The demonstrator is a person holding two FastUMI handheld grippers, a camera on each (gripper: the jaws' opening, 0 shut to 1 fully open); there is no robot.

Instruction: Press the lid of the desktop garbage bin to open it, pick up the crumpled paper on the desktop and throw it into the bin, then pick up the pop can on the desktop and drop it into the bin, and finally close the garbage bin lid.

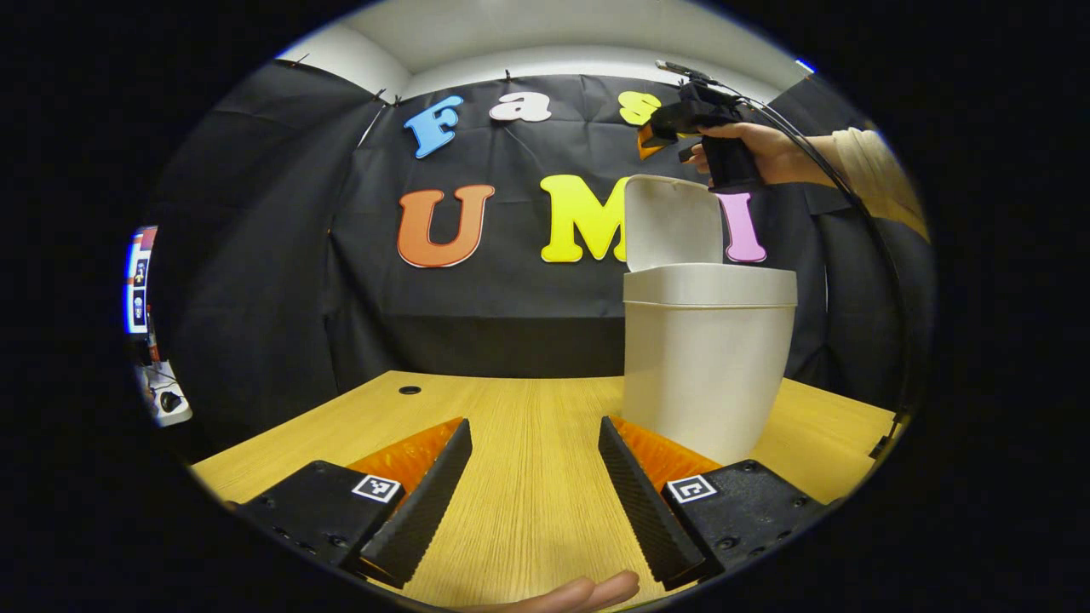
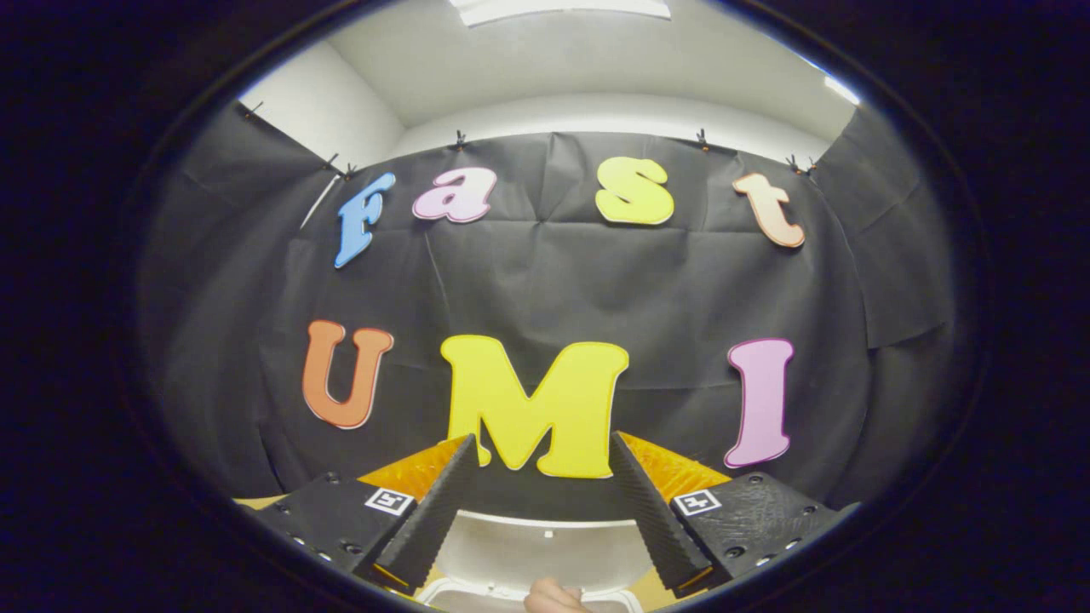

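Both grippers empty; bin (image 1: 707, 358) lid (image 1: 673, 223) upright, desk (image 1: 528, 477) bare.

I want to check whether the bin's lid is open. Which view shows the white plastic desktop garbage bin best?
The left gripper view: the white plastic desktop garbage bin stands whole on the wooden table, its lid raised upright. The right gripper view catches just the lid and rim from above, between that gripper's fingers.

Wooden desk (image 1: 528, 443) (cable hole (image 1: 410, 390) at back)
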